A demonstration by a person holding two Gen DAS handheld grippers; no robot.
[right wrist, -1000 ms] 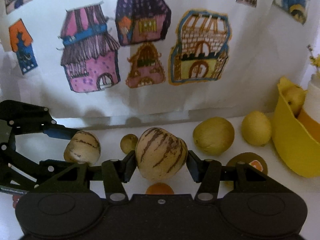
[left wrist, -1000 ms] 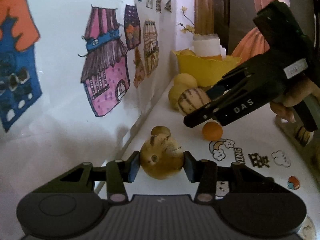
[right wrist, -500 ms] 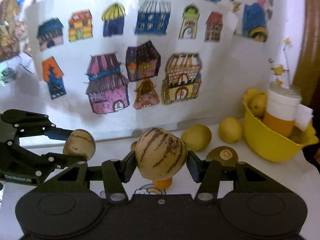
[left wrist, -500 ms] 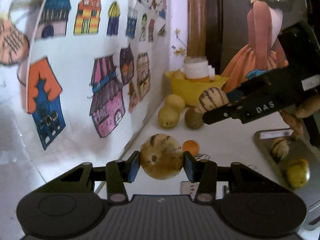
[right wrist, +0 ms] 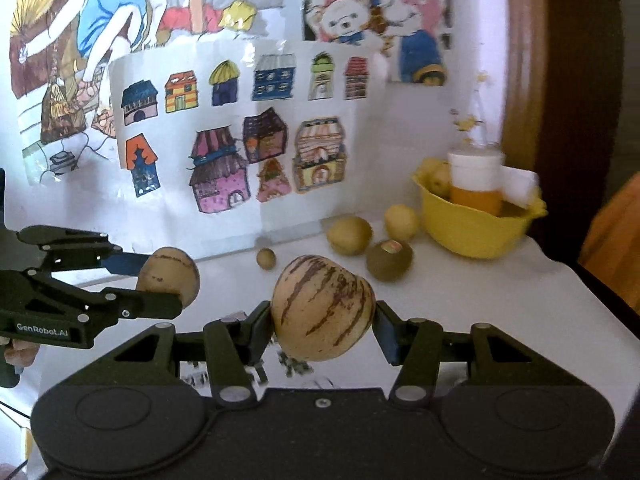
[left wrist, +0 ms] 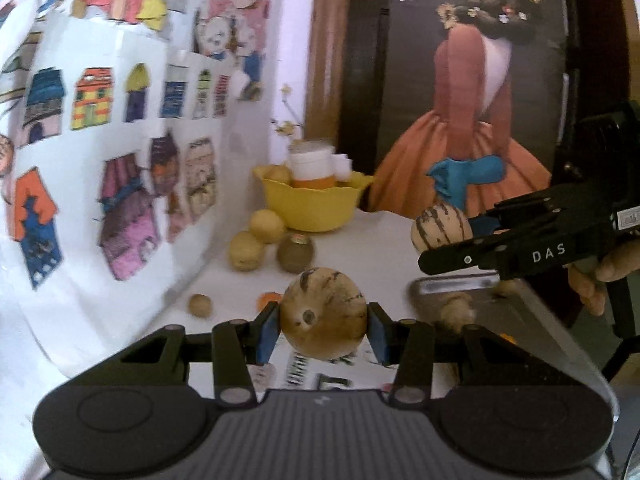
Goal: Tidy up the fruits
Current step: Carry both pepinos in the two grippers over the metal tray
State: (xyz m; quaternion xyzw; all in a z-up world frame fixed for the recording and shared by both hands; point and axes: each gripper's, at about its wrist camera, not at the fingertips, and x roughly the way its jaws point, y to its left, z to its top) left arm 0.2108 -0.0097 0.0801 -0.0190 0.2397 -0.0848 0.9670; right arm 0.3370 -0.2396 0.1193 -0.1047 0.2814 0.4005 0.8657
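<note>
Both claws pinch a fruit above the white table (right wrist: 460,300): the left gripper (left wrist: 322,326) presses its blue pads on a brownish striped melon (left wrist: 323,314), and the right gripper (right wrist: 322,328) clamps a bigger striped melon (right wrist: 323,312). Farther right, two yellow fruits (right wrist: 349,235) and a kiwi (right wrist: 389,260) lie near the yellow bowl (right wrist: 476,224).

The middle of the white surface (right wrist: 460,304) lies bare, with open room between the fruits at the back and the near edge. Along the back stand the yellow bowl (right wrist: 472,232), two yellow fruits (right wrist: 350,235), a brown kiwi (right wrist: 390,260) and a small round fruit (right wrist: 266,258) (all close to the drawing-covered wall (right wrist: 200,220), which closes that side). A metal tray (left wrist: 520,304) takes up the right part, seen from the left wrist.
</note>
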